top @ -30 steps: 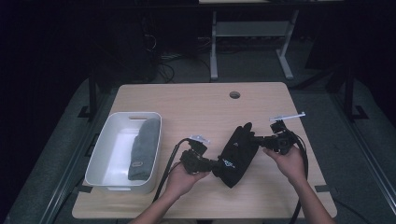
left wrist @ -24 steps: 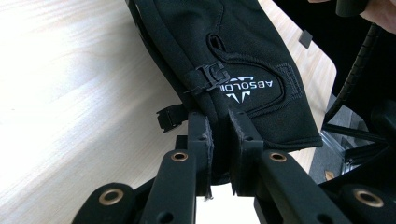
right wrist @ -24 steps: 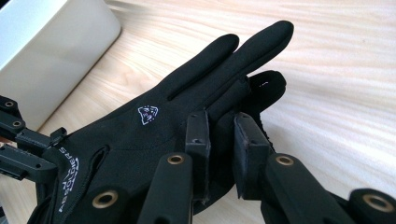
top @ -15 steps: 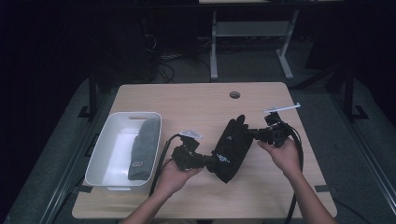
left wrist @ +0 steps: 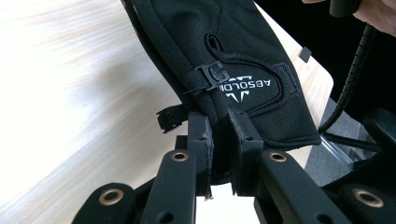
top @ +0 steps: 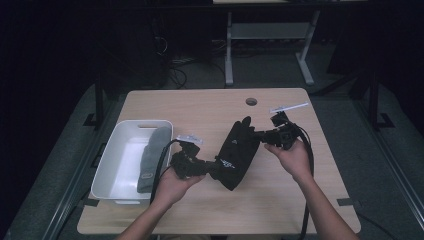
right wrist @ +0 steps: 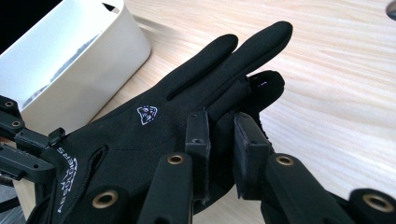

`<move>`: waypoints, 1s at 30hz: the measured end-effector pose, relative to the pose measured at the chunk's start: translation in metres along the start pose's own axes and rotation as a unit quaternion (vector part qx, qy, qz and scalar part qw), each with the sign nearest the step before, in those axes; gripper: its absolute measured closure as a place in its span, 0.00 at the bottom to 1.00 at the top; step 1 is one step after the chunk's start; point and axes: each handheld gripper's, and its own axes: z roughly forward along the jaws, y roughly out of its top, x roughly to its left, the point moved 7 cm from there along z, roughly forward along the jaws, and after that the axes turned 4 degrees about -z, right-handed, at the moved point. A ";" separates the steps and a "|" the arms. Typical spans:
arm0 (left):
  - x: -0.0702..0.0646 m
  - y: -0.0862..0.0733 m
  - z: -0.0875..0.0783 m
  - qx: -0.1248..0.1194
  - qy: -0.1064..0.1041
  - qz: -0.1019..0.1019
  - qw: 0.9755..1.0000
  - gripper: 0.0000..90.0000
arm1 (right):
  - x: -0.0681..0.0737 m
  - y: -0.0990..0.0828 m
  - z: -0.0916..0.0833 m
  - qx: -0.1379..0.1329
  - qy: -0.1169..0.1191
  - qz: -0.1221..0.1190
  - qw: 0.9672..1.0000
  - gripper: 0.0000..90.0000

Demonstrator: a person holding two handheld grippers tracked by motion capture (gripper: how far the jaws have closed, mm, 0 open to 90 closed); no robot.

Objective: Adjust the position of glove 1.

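With my left gripper [top: 212, 167] and right gripper [top: 261, 135] both clamped on the black glove [top: 239, 152] above the desk [top: 210, 107], carrying it to the white bin [top: 112, 167] comes next, I judge.

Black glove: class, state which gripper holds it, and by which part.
Both hold the black glove: the left gripper clamps its cuff edge, the right gripper clamps its finger end.

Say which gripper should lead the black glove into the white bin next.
Left, probably. The left gripper clamps the black glove at its cuff and sits beside the white bin; the right gripper, pinching the finger end, is on the glove's far side.
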 end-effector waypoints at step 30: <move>0.023 -0.001 -0.066 -0.034 0.034 0.002 0.999 0.90 | 0.047 0.053 0.033 -0.002 0.034 -0.038 0.999 0.87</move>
